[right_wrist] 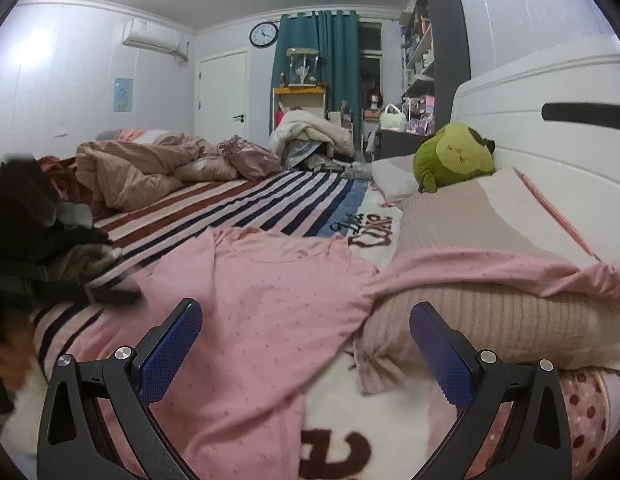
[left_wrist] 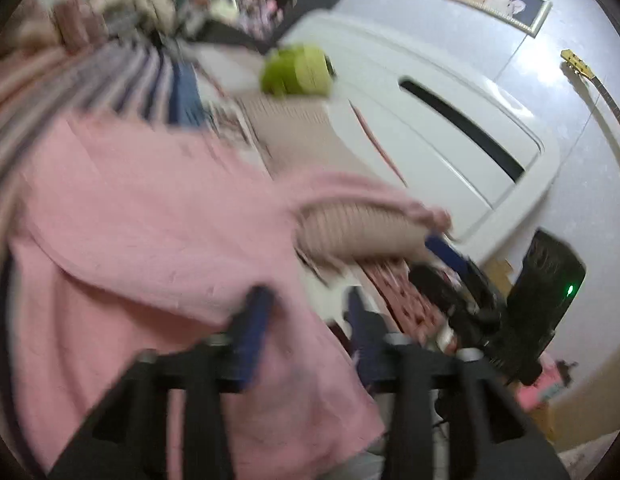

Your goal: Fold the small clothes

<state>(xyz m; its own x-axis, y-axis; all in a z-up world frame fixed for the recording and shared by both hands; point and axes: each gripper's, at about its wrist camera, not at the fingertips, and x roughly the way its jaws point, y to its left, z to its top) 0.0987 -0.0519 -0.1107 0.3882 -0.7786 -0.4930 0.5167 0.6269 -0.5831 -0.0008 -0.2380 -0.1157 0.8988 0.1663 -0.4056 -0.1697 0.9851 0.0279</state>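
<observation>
Both grippers are seen empty: the right gripper (right_wrist: 305, 344) is held wide above the near hem, the left gripper (left_wrist: 305, 320) part open over the pink top (right_wrist: 249, 300). Nothing is pinched. Spread flat on the bed (right_wrist: 237, 200), one sleeve is draped rightward over a pillow (right_wrist: 490, 320). Light, limp, unbreakable cloth is judged; that sleeve cuff is best gripped.

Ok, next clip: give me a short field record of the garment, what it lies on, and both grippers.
garment: pink top, spread flat, unfolded
sleeve: draped over ribbed pillow
surface: striped blanket on bed
left gripper: jaws open, over the top, nothing held; view blurred
right gripper: jaws open above the top's hem, nothing held
nearby: green plush by headboard
</observation>
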